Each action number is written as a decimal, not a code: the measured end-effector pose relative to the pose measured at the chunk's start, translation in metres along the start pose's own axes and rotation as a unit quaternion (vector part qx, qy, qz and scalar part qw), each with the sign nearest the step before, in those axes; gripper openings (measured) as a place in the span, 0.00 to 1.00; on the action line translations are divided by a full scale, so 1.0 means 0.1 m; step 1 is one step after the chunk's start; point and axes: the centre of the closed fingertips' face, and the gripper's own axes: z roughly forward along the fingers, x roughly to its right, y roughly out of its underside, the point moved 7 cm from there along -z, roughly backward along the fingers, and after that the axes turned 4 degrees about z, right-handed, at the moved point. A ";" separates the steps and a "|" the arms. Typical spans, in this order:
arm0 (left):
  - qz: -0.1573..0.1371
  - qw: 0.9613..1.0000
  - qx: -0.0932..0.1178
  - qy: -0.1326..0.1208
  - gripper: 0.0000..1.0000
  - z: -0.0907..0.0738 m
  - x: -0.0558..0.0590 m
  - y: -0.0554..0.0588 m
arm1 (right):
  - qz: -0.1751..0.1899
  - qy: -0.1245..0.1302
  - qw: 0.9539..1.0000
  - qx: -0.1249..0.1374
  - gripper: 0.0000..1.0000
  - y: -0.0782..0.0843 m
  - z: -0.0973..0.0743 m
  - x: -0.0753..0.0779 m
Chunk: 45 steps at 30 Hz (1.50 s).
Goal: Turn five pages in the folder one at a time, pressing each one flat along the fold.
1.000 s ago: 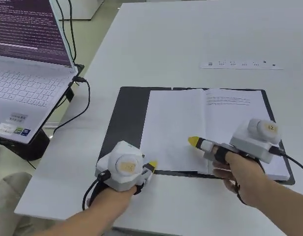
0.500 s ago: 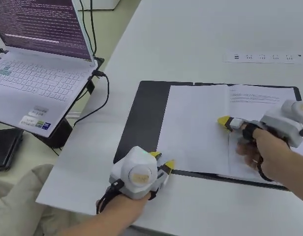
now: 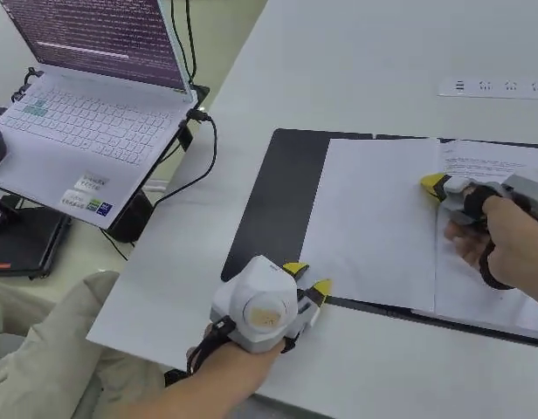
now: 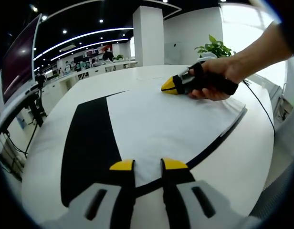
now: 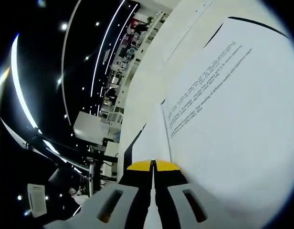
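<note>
My right tongs (image 3: 433, 183), jaws closed and empty, rest tip-down on the page (image 3: 374, 218) beside the fold. The folder (image 3: 273, 201) lies open on the table (image 3: 356, 70), my left tongs (image 3: 308, 278) parted at its near edge.

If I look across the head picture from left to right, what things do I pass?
Laptop → black cable → left tongs → blank turned page → right tongs
</note>
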 end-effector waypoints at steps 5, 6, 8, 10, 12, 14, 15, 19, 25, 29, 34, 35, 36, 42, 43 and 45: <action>-0.001 1.000 0.002 -0.001 0.20 -0.01 0.01 0.01 | 0.000 0.003 1.000 0.016 0.00 -0.13 0.12 -0.03; -0.001 1.000 0.002 -0.001 0.20 -0.01 0.01 0.00 | 0.001 0.005 1.000 0.020 0.00 -0.14 0.13 -0.03; 0.000 1.000 0.002 0.000 0.20 -0.01 0.01 0.00 | 0.005 0.013 0.999 0.029 0.00 -0.23 0.20 -0.01; -0.001 1.000 0.002 -0.001 0.20 -0.02 0.02 0.00 | 0.004 0.014 0.999 0.031 0.00 -0.30 0.27 -0.03; -0.001 1.000 0.003 -0.001 0.20 -0.03 0.02 0.00 | 0.001 0.017 0.999 0.037 0.00 -0.37 0.33 -0.05; 0.000 1.000 0.004 -0.001 0.20 -0.03 0.02 0.00 | 0.005 0.020 0.999 0.046 0.00 -0.46 0.39 -0.05; 0.000 1.000 0.004 -0.001 0.20 -0.03 0.03 0.00 | 0.008 0.021 0.999 0.049 0.00 -0.49 0.41 -0.04; -0.001 1.000 0.004 -0.001 0.20 -0.04 0.03 0.00 | 0.031 0.020 0.997 0.064 0.00 -0.56 0.47 -0.03; -0.002 1.000 0.005 -0.001 0.20 -0.04 0.04 -0.01 | 0.046 0.017 0.996 0.078 0.00 -0.61 0.52 -0.03; -0.005 1.000 0.007 -0.002 0.20 -0.04 0.04 -0.01 | 0.050 0.013 0.996 0.074 0.00 -0.61 0.50 -0.03; -0.008 1.000 0.006 -0.003 0.19 -0.05 0.02 -0.01 | 0.062 0.005 0.997 0.046 0.00 -0.47 0.38 -0.02; -0.009 1.000 0.007 -0.003 0.19 -0.05 0.02 0.00 | 0.063 0.003 0.997 0.044 0.00 -0.45 0.35 -0.01; -0.008 1.000 0.008 -0.002 0.19 -0.06 0.02 0.00 | 0.062 0.001 0.997 0.038 0.00 -0.40 0.32 -0.02; -0.008 1.000 0.008 -0.003 0.19 -0.06 0.01 0.00 | 0.065 -0.005 0.998 0.013 0.00 -0.24 0.19 0.02; -0.009 1.000 0.009 -0.003 0.19 -0.07 0.01 0.00 | 0.065 -0.005 0.998 0.011 0.00 -0.22 0.17 0.02; -0.007 1.000 0.009 -0.003 0.18 -0.07 0.01 0.00 | 0.070 -0.006 0.998 0.002 0.00 -0.17 0.13 0.04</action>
